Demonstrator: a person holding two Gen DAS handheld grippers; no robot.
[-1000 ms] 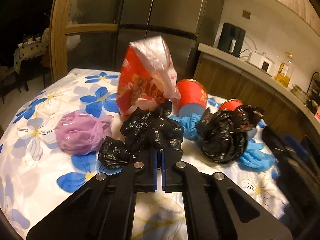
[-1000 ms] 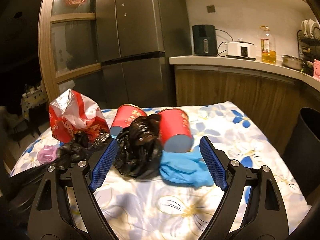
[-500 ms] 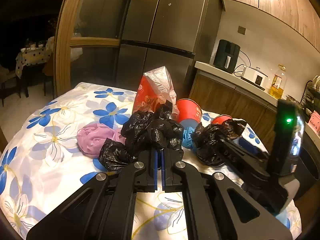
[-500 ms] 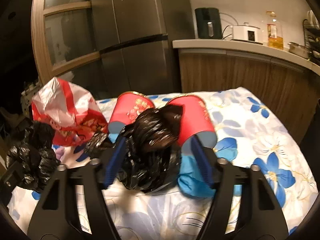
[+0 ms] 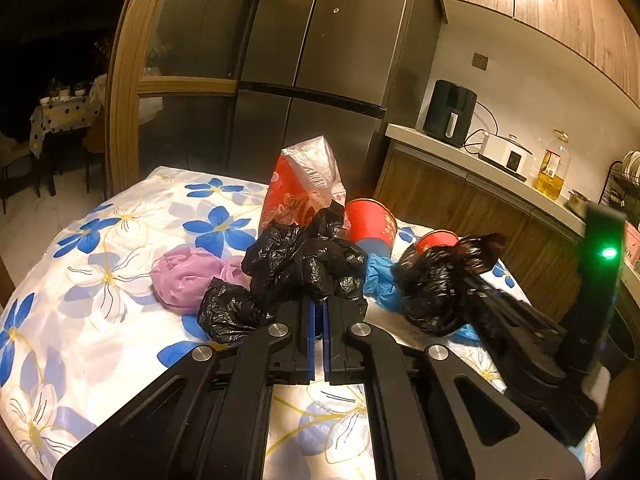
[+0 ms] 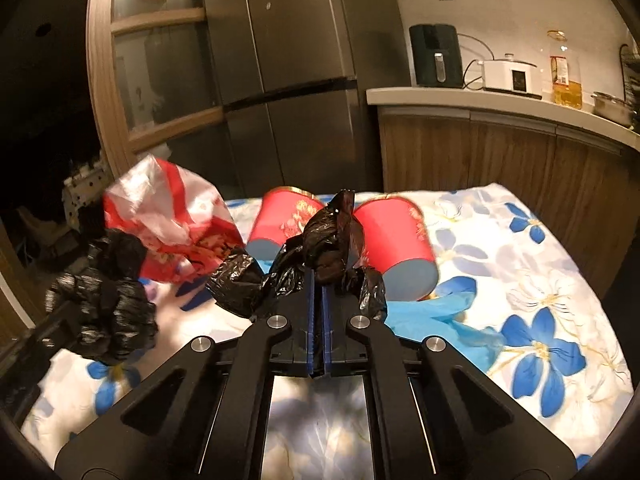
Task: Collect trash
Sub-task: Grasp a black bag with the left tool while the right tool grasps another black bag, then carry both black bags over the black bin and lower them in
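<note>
My left gripper [image 5: 319,314] is shut on a crumpled black plastic bag [image 5: 304,264], held just above the flowered tablecloth [image 5: 120,240]. My right gripper [image 6: 318,286] has its jaws closing, and the pads press on a second black bag [image 6: 332,236]. That bag [image 5: 432,288] bulges from the right gripper in the left wrist view. On the table lie a red-and-white plastic bag [image 5: 304,188], a purple bag [image 5: 188,280], two red paper cups [image 6: 286,220] [image 6: 396,236] on their sides and blue gloves [image 6: 432,316].
A steel fridge [image 5: 320,80] stands behind the table. A wooden counter [image 6: 500,152] with appliances and an oil bottle runs along the right. A dark bin [image 6: 626,264] stands off the table's right side.
The right gripper's jaws went from wide open to closed on the black bag in front of the cups. The left gripper rose a little with its bag.
</note>
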